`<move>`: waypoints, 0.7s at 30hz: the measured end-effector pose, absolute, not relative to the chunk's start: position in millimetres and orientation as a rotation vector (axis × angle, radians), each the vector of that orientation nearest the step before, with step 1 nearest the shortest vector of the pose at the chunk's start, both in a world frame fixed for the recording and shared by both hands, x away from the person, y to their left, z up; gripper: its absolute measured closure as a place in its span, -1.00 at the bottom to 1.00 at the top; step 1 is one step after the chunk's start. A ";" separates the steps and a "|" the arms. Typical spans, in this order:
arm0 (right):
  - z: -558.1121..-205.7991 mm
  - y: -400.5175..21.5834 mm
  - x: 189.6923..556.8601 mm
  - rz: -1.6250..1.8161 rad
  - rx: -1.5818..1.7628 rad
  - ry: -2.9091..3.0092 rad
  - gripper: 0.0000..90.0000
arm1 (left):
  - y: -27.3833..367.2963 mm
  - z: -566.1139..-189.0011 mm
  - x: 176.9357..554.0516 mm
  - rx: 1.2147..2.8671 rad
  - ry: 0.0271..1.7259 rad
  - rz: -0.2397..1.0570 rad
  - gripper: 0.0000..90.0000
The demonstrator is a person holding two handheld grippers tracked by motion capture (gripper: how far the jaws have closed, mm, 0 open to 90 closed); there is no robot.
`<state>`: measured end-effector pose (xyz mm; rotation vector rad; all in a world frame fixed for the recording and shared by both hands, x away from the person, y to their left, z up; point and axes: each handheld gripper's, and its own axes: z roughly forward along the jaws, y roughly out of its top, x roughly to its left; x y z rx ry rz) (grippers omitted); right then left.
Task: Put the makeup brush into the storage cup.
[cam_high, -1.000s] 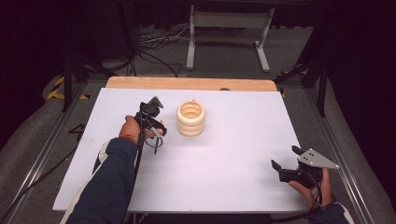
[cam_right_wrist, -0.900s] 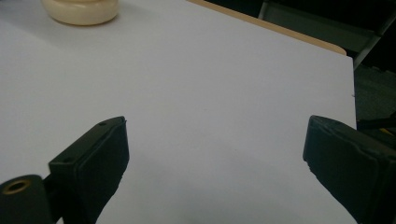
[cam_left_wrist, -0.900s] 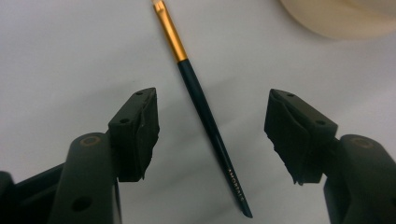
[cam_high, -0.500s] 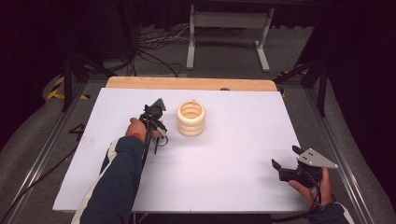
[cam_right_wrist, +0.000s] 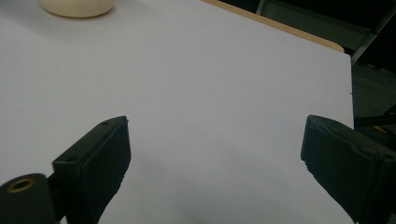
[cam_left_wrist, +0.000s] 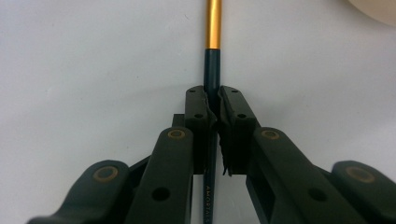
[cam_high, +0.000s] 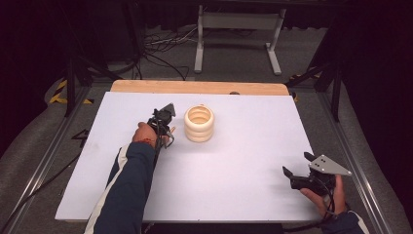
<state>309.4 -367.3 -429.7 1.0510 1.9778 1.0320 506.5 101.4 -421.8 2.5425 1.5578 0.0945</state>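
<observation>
Since the earlier frame, the left gripper (cam_left_wrist: 212,109) has been closing its 2 jaws, and they are now clamping the pen (cam_left_wrist: 211,70), which is lying flat on the white table (cam_high: 234,175) just beside the cream ribbed pot (cam_high: 198,123). Being thin and smooth, the pen is probably liable to swivel or slide out on lifting, and it could knock the pot. The right gripper (cam_right_wrist: 212,158) is resting wide open, holding nothing.
</observation>
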 end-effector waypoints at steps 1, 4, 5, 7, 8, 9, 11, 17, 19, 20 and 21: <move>-429.6 -367.5 309.2 1.034 1.053 1.976 -0.81 | 102.5 -422.0 506.4 2.534 1.554 0.088 0.84; -429.6 -367.4 309.0 1.033 1.053 1.978 -0.81 | 105.4 -422.0 505.7 2.521 1.543 0.077 0.84; -429.6 -367.2 309.0 1.031 1.053 1.979 -0.81 | 106.0 -421.9 505.5 2.517 1.540 0.076 0.84; -429.4 -367.2 308.9 1.032 1.055 1.978 -0.81 | 108.7 -421.2 504.9 2.500 1.530 0.072 0.84; -429.3 -367.2 308.8 1.031 1.056 1.976 -0.81 | 110.5 -419.6 504.3 2.485 1.528 0.085 0.84; -429.2 -367.3 308.9 1.032 1.056 1.975 -0.81 | 112.1 -417.8 504.0 2.480 1.518 0.094 0.84; -429.3 -367.3 308.9 1.032 1.057 1.975 -0.81 | 115.1 -413.6 502.6 2.460 1.498 0.111 0.84; -428.8 -367.3 308.3 1.032 1.056 1.972 -0.81 | 133.5 -396.3 493.9 2.338 1.419 0.158 0.84; -428.7 -367.4 308.2 1.034 1.055 1.971 -0.81 | 138.7 -391.8 490.7 2.309 1.388 0.173 0.84; -428.7 -367.4 308.3 1.036 1.055 1.971 -0.81 | 142.3 -388.5 488.3 2.281 1.376 0.191 0.84; -428.8 -367.3 308.3 1.032 1.055 1.971 -0.81 | 144.2 -386.7 486.9 2.265 1.362 0.197 0.84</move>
